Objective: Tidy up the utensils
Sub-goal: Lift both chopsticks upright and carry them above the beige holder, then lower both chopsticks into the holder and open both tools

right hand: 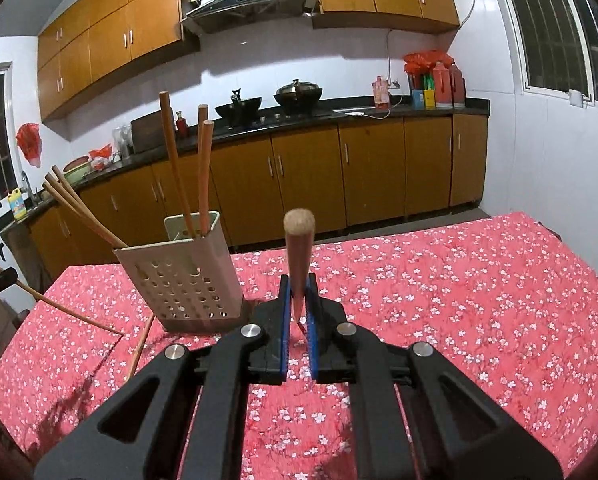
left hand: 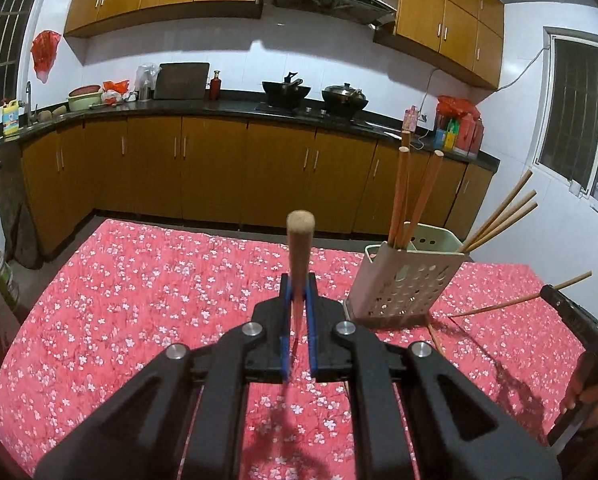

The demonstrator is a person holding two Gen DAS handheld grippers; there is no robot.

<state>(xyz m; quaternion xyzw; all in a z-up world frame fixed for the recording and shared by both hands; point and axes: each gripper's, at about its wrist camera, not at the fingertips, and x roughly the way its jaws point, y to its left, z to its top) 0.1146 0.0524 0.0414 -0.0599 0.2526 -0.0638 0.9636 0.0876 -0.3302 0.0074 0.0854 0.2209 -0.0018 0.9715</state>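
My left gripper (left hand: 298, 286) is shut on a wooden chopstick (left hand: 299, 248) whose thick end points toward the camera, held above the table left of the holder. A perforated cream utensil holder (left hand: 405, 280) stands on the red floral tablecloth and holds several chopsticks (left hand: 413, 196). My right gripper (right hand: 298, 286) is shut on another wooden chopstick (right hand: 299, 252), right of the holder (right hand: 187, 276). A loose chopstick (right hand: 141, 346) lies on the cloth by the holder's base. In the left wrist view the right gripper's chopstick (left hand: 515, 302) slants down to the cloth.
The table (left hand: 139, 280) is covered by the red floral cloth. Behind it run brown kitchen cabinets (left hand: 219, 168) and a dark counter with woks (left hand: 287, 92), bottles and a sink. Windows are on both side walls.
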